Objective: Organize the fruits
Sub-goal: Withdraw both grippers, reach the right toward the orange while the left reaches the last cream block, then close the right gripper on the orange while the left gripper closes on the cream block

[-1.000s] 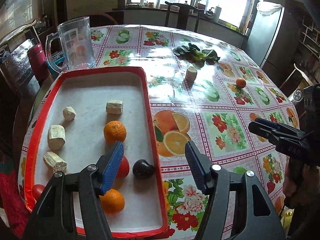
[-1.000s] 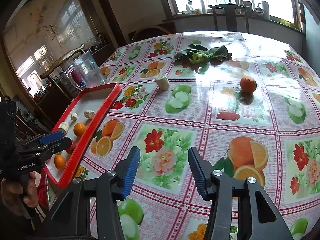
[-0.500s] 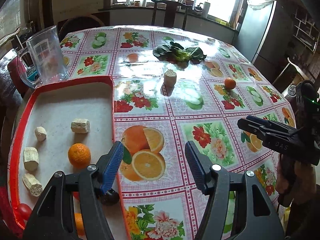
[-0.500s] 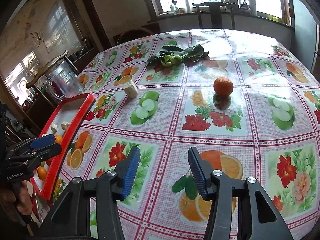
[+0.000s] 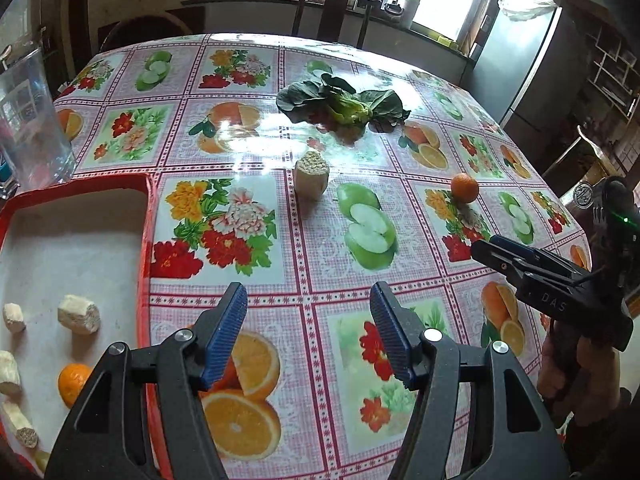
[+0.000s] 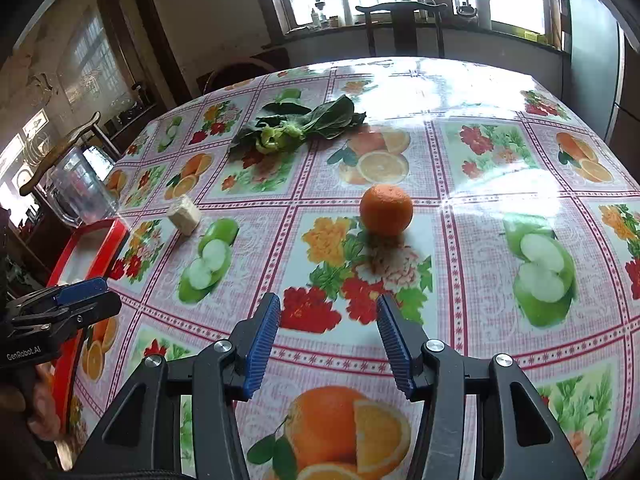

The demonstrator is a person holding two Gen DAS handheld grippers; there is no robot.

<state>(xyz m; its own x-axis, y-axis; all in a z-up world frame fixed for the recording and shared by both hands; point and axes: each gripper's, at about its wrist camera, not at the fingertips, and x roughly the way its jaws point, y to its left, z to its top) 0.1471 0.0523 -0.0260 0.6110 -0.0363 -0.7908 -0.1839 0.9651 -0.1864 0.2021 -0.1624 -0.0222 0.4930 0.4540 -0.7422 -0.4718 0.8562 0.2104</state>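
A loose orange lies on the fruit-print tablecloth straight ahead of my right gripper, which is open and empty; it also shows in the left wrist view. A pale cut stalk piece lies mid-table, ahead of my open, empty left gripper. The red tray at the left holds an orange and several pale stalk pieces. The right gripper shows at the right of the left wrist view.
A leafy green vegetable lies at the far middle of the table. A clear glass jug stands behind the tray. A wooden chair and a window counter are beyond the table. A grey fridge stands far right.
Both grippers have moved forward and to the right across the table. The left gripper left the tray, which slid to the view's left. The loose orange is now nearer the right gripper.
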